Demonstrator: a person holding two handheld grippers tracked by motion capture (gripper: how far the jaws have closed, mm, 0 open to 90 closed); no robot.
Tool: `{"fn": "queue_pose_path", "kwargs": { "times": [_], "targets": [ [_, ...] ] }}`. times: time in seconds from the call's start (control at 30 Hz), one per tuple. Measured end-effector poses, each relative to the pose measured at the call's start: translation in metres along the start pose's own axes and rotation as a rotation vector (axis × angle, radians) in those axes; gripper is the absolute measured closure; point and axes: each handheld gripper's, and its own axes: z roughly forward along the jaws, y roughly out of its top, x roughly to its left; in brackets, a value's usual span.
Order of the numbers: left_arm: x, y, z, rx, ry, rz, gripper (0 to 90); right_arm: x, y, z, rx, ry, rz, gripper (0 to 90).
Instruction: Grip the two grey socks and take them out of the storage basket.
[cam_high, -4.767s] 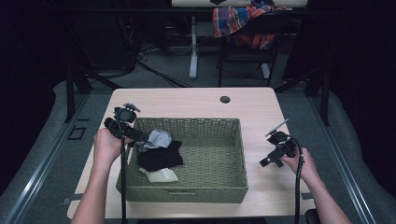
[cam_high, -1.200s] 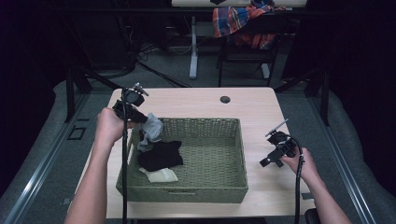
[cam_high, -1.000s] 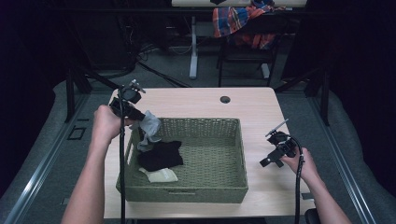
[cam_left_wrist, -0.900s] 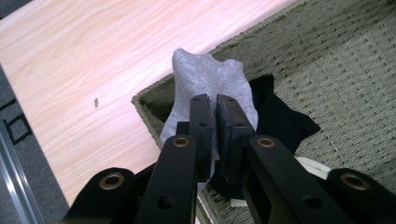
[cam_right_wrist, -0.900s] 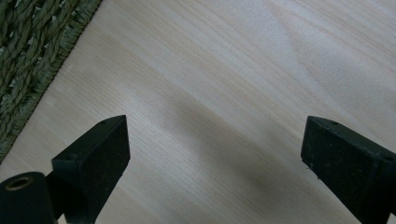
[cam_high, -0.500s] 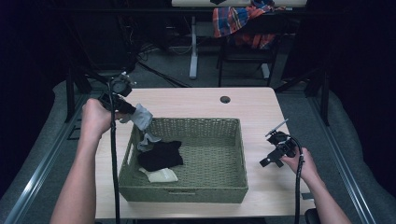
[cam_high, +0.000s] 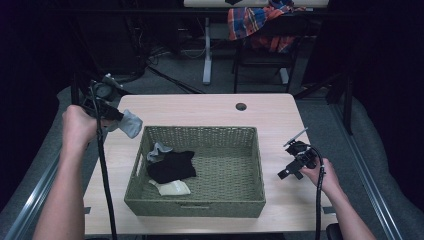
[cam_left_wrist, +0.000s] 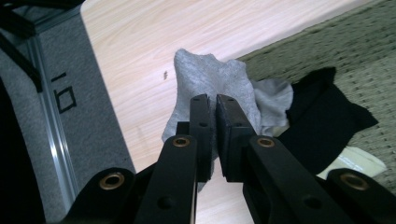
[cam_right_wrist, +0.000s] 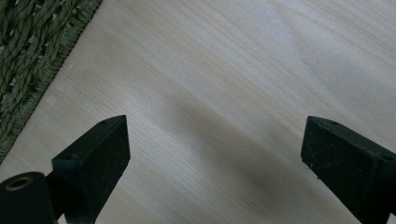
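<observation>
— What's hard to see from where you stand?

— My left tongs (cam_left_wrist: 211, 105) are clamped on a grey sock (cam_left_wrist: 210, 86), and the jaws cover its middle, so I can't make out its full shape. In the high view my hand hides part of those tongs (cam_high: 107, 111). In the basket (cam_high: 200, 205), a second grey sock (cam_high: 157, 150) is half buried under a black cloth (cam_high: 172, 166), and a pale piece (cam_high: 172, 187) pokes out from beneath it. The room behind the table (cam_high: 210, 107) is too dark to read beyond a plaid cloth (cam_high: 252, 20) draped on a chair.

— Where is the sock you hold?

— Lifted clear of the basket, hanging over the table's far left corner, just outside the basket's far left corner.

— And your other hand?

— My right tongs (cam_high: 295, 167) hover near the table's right edge, beside the basket, jaws spread wide with nothing between them but bare wood.

— The surfaces?

— Pale, fine-grained wood with a round dark hole (cam_high: 241, 106) near the far edge. The basket is olive-green woven wicker, rectangular. The sock is soft, fuzzy knit.
</observation>
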Motion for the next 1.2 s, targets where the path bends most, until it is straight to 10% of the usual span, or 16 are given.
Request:
{"fn": "queue_pose_path", "kwargs": {
  "times": [0.63, 1.2],
  "targets": [
    [0.034, -0.028, 0.033, 0.061, 0.02, -0.119, 85.5, -0.002, 0.001, -0.002, 0.034, 0.0, -0.028, 7.8],
    [0.028, -0.066, 0.104, 0.114, -0.068, -0.2, 85.4, -0.001, 0.002, -0.001, 0.029, -0.002, -0.032, 7.8]
  ]
}}
